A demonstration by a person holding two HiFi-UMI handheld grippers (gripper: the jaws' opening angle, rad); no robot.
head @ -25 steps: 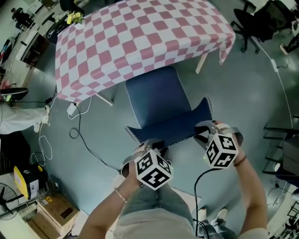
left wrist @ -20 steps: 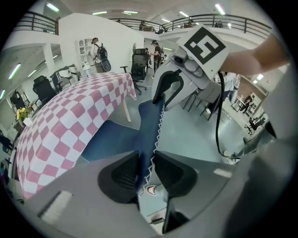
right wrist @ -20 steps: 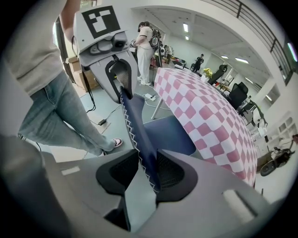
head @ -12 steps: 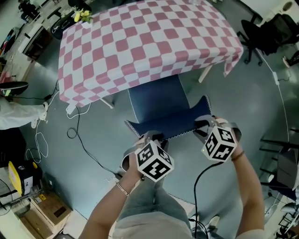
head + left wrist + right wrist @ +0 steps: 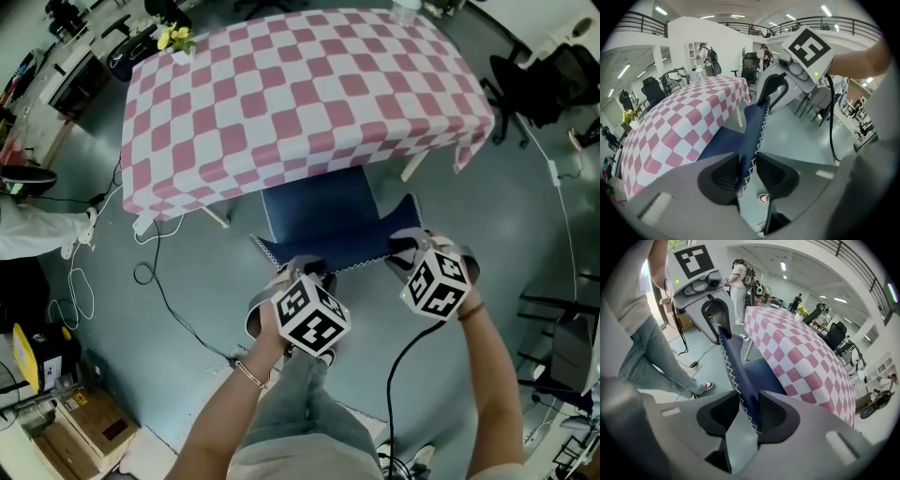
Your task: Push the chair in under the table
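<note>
The chair (image 5: 317,212) is standing at the near long side of the table (image 5: 300,94). The front part of its blue seat is lying beneath the overhanging edge of the checked cloth (image 5: 234,150). Its backrest (image 5: 336,250) is standing clear of the table, on the person's side.

The left gripper (image 5: 749,169) is sitting over the left end of the backrest's top edge and pointing steeply down. Its jaws are opening. The blue panel with its white zigzag stitching is passing between the pads (image 5: 723,177). It is lying against the pad on the table side, and a thin gap is showing at the other pad.

The right gripper (image 5: 743,411) is sitting over the right end of the same edge. Its fingers (image 5: 776,414) are standing narrow and are clamping the backrest. The panel is filling the space between the pad tips and is resting flat against the table-side pad.

Both grippers are facing the table, with the backrest spanning the space between them. The two marker cubes are facing up toward the head view.
</note>
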